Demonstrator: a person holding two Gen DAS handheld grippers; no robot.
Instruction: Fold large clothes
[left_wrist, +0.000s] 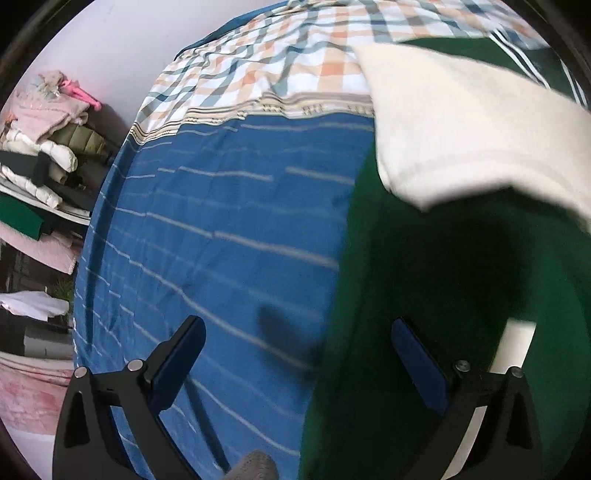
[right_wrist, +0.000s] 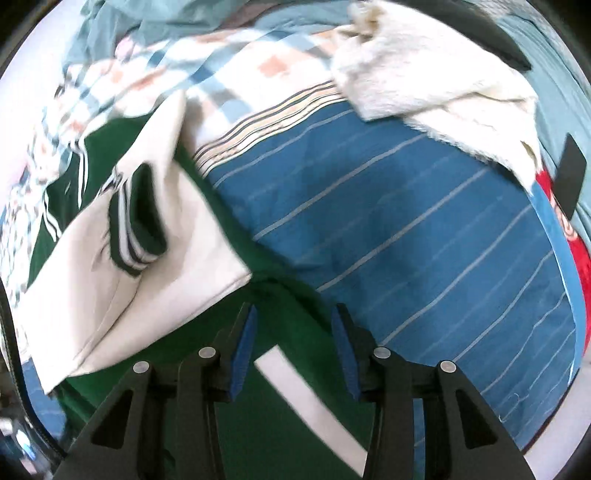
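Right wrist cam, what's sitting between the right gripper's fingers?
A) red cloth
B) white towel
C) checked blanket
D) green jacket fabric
D: the right gripper is open above the green jacket, with green fabric and a white stripe showing between its fingers; the white towel lies far off on the blue striped sheet.

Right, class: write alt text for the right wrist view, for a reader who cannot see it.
An open right gripper hovers over a green jacket with cream sleeves, lying on a blue striped bedsheet. A cream fleece garment lies at the sheet's far edge.
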